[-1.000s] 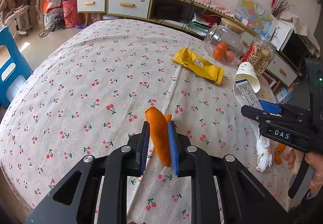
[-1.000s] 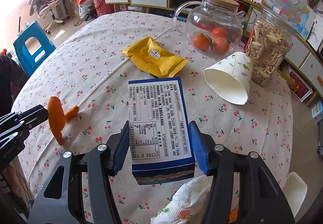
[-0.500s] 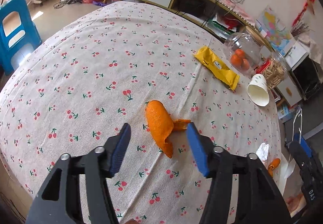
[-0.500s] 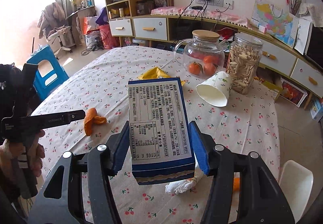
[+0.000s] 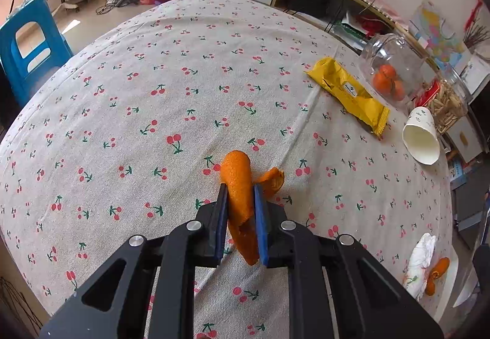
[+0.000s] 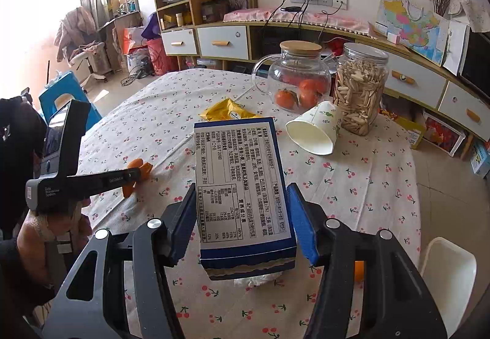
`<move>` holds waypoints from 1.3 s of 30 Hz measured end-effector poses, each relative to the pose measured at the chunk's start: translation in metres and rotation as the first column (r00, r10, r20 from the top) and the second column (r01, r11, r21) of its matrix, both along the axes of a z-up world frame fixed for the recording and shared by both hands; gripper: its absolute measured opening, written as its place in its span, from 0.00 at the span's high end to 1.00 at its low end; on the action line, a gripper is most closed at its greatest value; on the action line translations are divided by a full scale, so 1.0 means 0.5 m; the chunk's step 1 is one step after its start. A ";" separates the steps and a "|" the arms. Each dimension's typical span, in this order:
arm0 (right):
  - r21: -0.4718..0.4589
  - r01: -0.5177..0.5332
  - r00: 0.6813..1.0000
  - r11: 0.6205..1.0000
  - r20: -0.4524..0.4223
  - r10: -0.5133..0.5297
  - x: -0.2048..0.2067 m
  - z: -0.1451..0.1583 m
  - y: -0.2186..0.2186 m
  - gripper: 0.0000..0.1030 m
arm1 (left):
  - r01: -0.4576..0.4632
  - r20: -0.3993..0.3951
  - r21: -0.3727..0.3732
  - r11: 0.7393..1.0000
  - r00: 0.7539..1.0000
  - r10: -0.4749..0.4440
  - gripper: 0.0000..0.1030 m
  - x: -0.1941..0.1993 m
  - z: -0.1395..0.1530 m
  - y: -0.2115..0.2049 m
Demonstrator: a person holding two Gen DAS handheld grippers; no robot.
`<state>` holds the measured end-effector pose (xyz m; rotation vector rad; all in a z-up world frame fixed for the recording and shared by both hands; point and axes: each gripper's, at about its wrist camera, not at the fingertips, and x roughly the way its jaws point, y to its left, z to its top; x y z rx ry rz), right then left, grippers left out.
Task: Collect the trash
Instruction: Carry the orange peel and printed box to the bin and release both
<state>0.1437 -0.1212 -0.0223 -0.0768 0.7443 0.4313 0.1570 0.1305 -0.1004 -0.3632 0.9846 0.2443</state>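
Orange peel point(image 5: 237, 186) pinched in left gripper point(image 5: 240, 195) — blue box point(image 6: 242, 186) clamped in right gripper point(image 6: 242, 195), yellow wrapper point(image 5: 347, 94), tipped paper cup point(image 5: 421, 137) beyond

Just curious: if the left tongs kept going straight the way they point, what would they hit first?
Probably the cherry-print tablecloth: the left tongs, shut on an orange peel, angle down at it. Nothing else lies just ahead, though depth is hard to judge.

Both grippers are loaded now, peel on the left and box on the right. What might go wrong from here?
1. The left gripper pinches the orange peel on one strip only; a loose flap sticks out to the side, so the peel may tear or slip when lifted.
2. The box juts far past the right gripper, held near one end. A swing may clip the paper cup or the jars behind it.
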 end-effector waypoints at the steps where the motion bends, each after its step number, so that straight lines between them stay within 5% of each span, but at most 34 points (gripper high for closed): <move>1: 0.005 0.002 1.000 1.000 0.003 -0.002 0.000 0.002 0.000 0.47 | 0.004 0.010 -0.003 1.000 1.000 -0.004 0.85 -0.002 0.005 0.005; 14: 0.064 0.052 0.996 0.997 0.073 -0.057 -0.011 0.031 -0.022 0.47 | 0.025 0.132 0.078 0.997 0.991 -0.035 0.86 -0.035 0.089 0.013; 26: 0.048 0.161 0.969 0.986 0.179 -0.167 -0.028 0.060 -0.088 0.47 | 0.120 0.256 0.175 0.977 0.953 -0.163 0.85 -0.056 0.175 -0.089; 39: 0.062 0.322 0.918 0.945 0.222 -0.328 -0.049 0.078 -0.197 0.47 | 0.260 0.293 0.178 0.949 0.907 -0.304 0.85 -0.056 0.214 -0.224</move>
